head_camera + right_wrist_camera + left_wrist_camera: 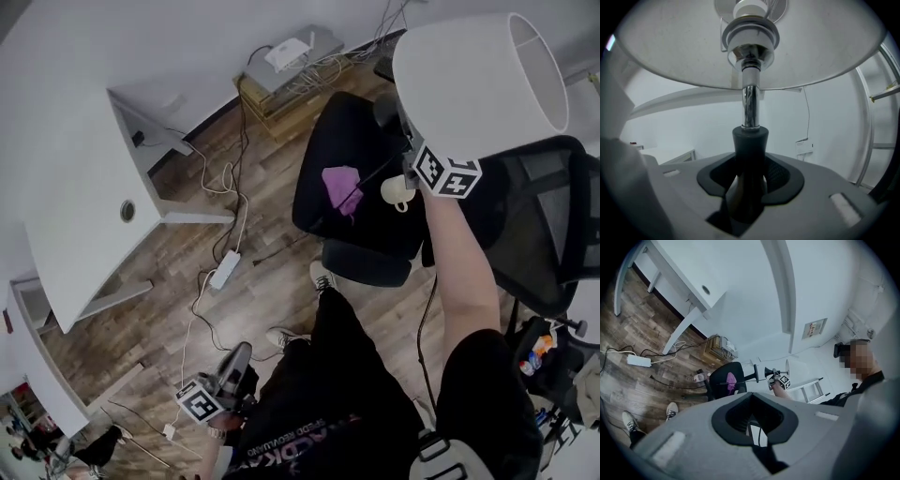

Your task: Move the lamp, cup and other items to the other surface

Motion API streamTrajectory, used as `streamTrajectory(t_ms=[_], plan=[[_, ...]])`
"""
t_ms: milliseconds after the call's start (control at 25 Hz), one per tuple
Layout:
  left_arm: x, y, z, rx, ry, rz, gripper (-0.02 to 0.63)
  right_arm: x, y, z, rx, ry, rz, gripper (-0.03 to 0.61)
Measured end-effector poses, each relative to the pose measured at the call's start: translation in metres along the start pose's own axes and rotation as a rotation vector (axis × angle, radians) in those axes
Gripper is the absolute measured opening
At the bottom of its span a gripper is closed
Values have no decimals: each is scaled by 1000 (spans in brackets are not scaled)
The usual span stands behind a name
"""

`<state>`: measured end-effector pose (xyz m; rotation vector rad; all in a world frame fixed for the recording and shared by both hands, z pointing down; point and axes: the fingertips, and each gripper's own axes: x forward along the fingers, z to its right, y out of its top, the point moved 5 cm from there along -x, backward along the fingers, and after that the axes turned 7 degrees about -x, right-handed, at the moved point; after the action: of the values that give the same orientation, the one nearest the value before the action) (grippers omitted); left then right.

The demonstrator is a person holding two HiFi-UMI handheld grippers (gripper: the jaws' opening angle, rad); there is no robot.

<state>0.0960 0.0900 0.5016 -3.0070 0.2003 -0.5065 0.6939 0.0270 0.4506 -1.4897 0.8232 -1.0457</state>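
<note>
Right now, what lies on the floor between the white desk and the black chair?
Head view: a white power strip and loose cables lie on the wood floor between white desk and black chair.

PICTURED: My black trousers (323, 375), with pale lettering (295, 452) printed across them near the waist. A black short-sleeved top (487, 384) sits just right of the trousers. White trainers (322, 276) with dark trim show at the trousers' far end, and a thin black cable (421, 328) runs alongside the trousers. My left gripper (753, 401) and right gripper (750, 159) have grey moulded shells and black-lined jaws. Each carries a cube (448, 174) of black-and-white square markers.
</note>
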Motion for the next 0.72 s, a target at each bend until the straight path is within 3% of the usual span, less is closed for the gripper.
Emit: streamTrajectory(t_ms=[200, 440, 720], plan=[[33, -8, -5, -13, 76, -74, -2, 10, -54, 54, 45, -92, -34, 163], [71, -24, -17, 24, 173, -229, -2, 5, -131, 112, 110, -205, -98, 163], [88, -31, -38, 56, 282, -373, -3, -11, -217, 154, 185, -318, -152, 163]])
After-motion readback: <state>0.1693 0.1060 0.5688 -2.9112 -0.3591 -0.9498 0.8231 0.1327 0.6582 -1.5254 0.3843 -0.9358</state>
